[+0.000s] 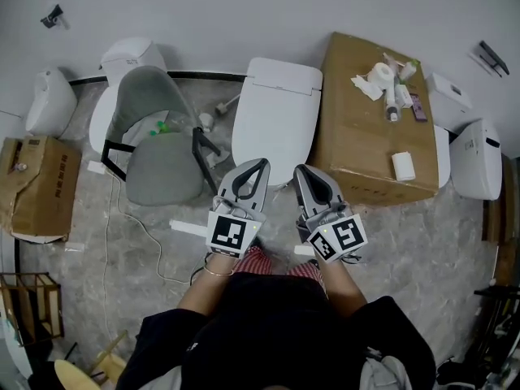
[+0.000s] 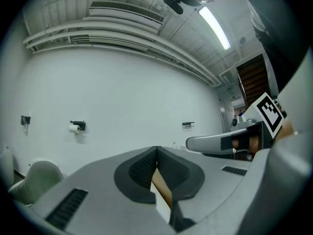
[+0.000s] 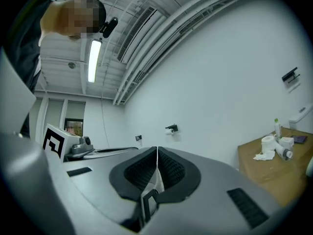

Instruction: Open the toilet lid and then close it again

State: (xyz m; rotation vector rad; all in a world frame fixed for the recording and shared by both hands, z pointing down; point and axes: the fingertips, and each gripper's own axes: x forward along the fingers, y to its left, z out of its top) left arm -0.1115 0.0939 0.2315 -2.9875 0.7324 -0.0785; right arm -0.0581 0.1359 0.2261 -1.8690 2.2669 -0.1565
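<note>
In the head view a white toilet (image 1: 276, 116) stands at the middle against the wall, its lid down flat. My left gripper (image 1: 261, 163) hovers just over the lid's front edge, jaws shut on nothing. Beside it my right gripper (image 1: 300, 170) is also shut and empty, at the toilet's front right corner. In the left gripper view the shut left gripper (image 2: 156, 148) points at the white wall, with the right gripper (image 2: 220, 143) alongside. The right gripper view shows the closed right gripper (image 3: 157, 148) and the left gripper (image 3: 98, 152) beside it.
A grey chair (image 1: 158, 149) stands left of the toilet. A large cardboard box (image 1: 370, 128) with a toilet roll (image 1: 380, 75) and small items sits right of it. Other white toilets (image 1: 122, 71) (image 1: 475, 157) and a second box (image 1: 36, 185) line the sides. A cable (image 1: 134, 218) trails over the floor.
</note>
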